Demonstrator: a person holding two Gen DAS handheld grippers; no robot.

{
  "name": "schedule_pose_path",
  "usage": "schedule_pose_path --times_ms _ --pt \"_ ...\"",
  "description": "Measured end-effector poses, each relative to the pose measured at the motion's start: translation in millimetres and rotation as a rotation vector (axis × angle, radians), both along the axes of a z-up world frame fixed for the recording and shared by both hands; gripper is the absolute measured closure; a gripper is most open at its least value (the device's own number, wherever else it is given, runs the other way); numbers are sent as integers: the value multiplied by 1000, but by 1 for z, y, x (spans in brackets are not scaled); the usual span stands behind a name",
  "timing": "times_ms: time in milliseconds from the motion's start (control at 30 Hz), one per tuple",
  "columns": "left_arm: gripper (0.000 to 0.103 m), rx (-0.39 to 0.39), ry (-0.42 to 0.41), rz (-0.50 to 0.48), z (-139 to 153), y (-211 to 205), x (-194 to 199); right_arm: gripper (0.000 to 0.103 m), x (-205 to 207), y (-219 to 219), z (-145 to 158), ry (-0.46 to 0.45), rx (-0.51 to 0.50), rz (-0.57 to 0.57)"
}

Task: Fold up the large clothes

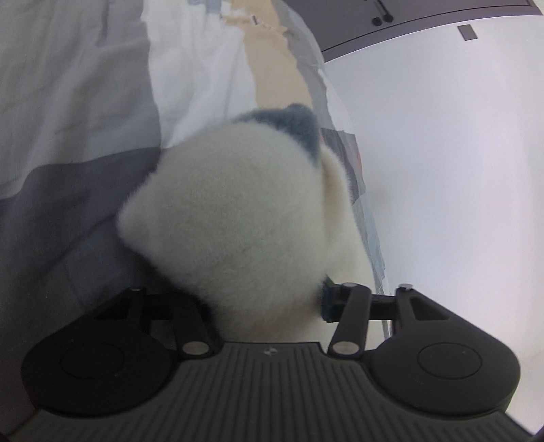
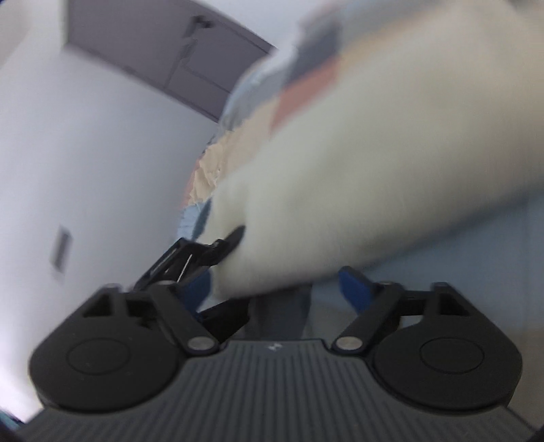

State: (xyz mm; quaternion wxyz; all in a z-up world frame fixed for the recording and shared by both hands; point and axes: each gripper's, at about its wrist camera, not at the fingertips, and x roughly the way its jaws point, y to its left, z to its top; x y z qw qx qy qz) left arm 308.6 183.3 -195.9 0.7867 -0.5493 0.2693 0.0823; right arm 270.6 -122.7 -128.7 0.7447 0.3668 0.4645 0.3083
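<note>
Left gripper (image 1: 265, 302): jaws partly apart, clamped on one fluffy cream garment (image 1: 234, 210) that fills the gap between them. One blue pad (image 1: 327, 303) shows on the right jaw, pressed against the fleece; the other pad is hidden by the pile. The bundle bulges forward from the jaws, with one dark teal patch (image 1: 299, 127) near its top.

Right gripper (image 2: 272, 289): jaws wide apart. Two blue pads are visible, one each side (image 2: 355, 289). The cream garment (image 2: 357, 176) crosses above and between them; its lower edge appears to touch the left pad, while the right pad stands clear below it. Motion blur prevents telling whether anything is pinched.

Garment: one, held above the white counter (image 1: 442, 170) in the left view. Beneath and beside it hangs its thin lining or a second cloth (image 1: 278, 68) printed in tan, grey, white and red-orange patches; which of these it is cannot be told. A second gripper's black linkage (image 2: 200, 258) shows at the fleece edge in the right view.

Background: one grey cabinet (image 1: 425, 23) beyond the counter.
</note>
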Motion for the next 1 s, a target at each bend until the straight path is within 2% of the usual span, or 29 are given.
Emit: schedule_pose_path --times_ms 33,67,133,400,567,700,800,867,1000 --pt "52 11 -7 -1 2 -1 -1 0 4 -1 -10 59 35 -10" --pt "53 16 -18 -2 4 -1 0 0 7 -2 -18 111 56 -21" --pt "54 14 -34 -1 3 0 -7 0 13 -3 -30 157 81 -47" --pt "54 -15 -45 -3 -1 7 -19 0 31 -9 -52 187 174 -244" --pt "54 -26 -53 -6 -11 14 -18 1 27 -35 -58 211 213 -413" --pt "54 -51 -56 -8 -14 19 -20 1 14 -67 -55 202 183 -595" --pt "54 -56 -56 -10 -16 21 -20 0 14 -84 -58 228 204 -683" --pt "53 -50 -58 -15 -16 22 -19 0 17 -89 -57 207 188 -711" --pt "53 -52 -53 -19 -15 22 -18 0 31 -79 -63 198 155 -679"
